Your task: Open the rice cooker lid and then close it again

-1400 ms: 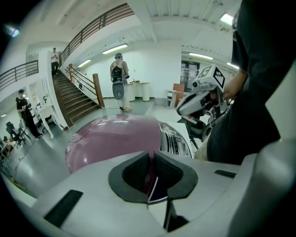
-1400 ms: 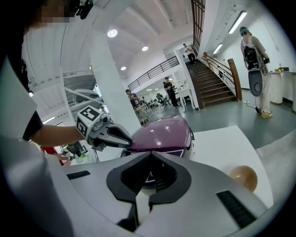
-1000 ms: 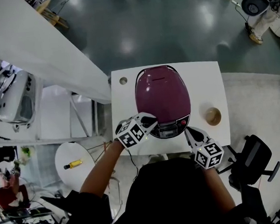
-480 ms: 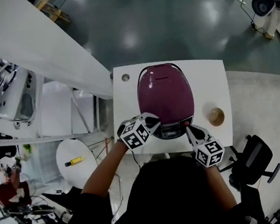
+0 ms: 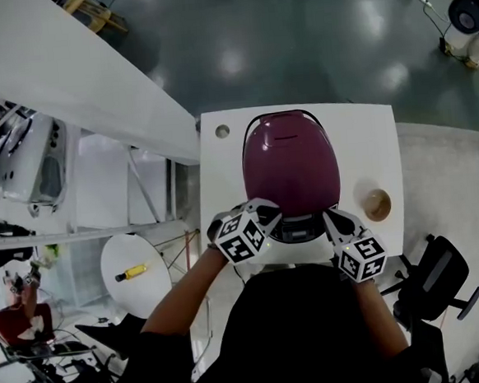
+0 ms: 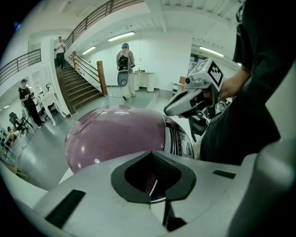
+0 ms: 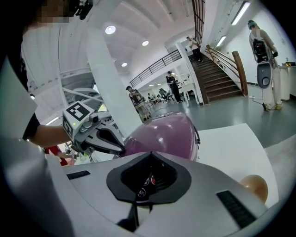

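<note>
White desk [image 5: 380, 138] carries the purple cooker [image 5: 293, 186] at its middle, lid [image 5: 288, 150] down. Left claw [image 5: 268, 213], jaws together on nothing, sits at the cooker's front-left edge; right claw [image 5: 331, 219], likewise closed and empty, sits front-right, control panel [image 5: 297, 228] between them. Brown cup [image 5: 377, 204] stands to the right.

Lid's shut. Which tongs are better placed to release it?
Right, probably. The right tongs point at the control panel of the rice cooker, and its buttons show through their closed tips. The left tongs sit off the panel's left corner, aimed at the cooker's side.
</note>
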Available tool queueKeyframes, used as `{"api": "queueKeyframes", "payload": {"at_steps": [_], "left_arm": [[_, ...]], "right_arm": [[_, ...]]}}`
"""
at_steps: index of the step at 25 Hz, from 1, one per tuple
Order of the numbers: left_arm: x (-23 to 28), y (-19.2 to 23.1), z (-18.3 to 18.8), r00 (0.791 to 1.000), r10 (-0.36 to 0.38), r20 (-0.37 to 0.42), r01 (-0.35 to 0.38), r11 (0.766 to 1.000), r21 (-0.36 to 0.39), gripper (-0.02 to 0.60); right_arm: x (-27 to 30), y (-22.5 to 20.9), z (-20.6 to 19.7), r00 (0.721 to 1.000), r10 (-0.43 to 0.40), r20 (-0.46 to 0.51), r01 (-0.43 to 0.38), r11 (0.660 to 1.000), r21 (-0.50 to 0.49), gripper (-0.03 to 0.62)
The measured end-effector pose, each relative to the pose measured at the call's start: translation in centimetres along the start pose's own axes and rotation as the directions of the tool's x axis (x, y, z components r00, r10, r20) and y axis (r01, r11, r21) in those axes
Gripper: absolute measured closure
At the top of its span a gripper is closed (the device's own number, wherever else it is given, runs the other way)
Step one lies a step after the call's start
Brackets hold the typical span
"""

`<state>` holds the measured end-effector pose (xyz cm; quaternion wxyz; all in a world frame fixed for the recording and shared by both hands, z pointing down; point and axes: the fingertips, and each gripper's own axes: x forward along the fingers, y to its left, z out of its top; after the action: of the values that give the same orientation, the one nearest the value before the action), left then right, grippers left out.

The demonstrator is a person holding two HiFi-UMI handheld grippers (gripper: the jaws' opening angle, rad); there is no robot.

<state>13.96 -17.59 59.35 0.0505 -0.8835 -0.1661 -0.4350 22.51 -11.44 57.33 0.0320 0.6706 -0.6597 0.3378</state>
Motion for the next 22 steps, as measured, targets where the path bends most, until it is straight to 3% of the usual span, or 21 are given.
{"api": "queueKeyframes", "payload": {"at_steps": [6, 12, 19, 22], "left_arm": [[-0.1, 0.0, 0.1, 0.999, -0.026, 0.035, 0.028, 0.998, -0.062, 0.577], [0.1, 0.0, 0.2, 0.998, -0.027, 0.058, 0.031, 0.997, -0.069, 0.577], [0.2, -0.1, 0.8, 0.997, -0.014, 0.082, 0.023, 0.994, -0.103, 0.577], [0.2, -0.1, 0.7, 0.996, -0.014, 0.090, 0.024, 0.994, -0.111, 0.577]], "right_arm": [[1.3, -0.5, 0.5, 1.000, 0.009, -0.024, -0.010, 1.000, -0.020, 0.595], [2.3, -0.8, 0.3, 0.998, 0.008, -0.070, -0.012, 0.998, -0.062, 0.595], [2.3, -0.7, 0.3, 0.988, -0.029, -0.152, -0.001, 0.981, -0.195, 0.595], [2.5, -0.6, 0.2, 0.986, -0.030, -0.161, -0.002, 0.981, -0.194, 0.595]]}}
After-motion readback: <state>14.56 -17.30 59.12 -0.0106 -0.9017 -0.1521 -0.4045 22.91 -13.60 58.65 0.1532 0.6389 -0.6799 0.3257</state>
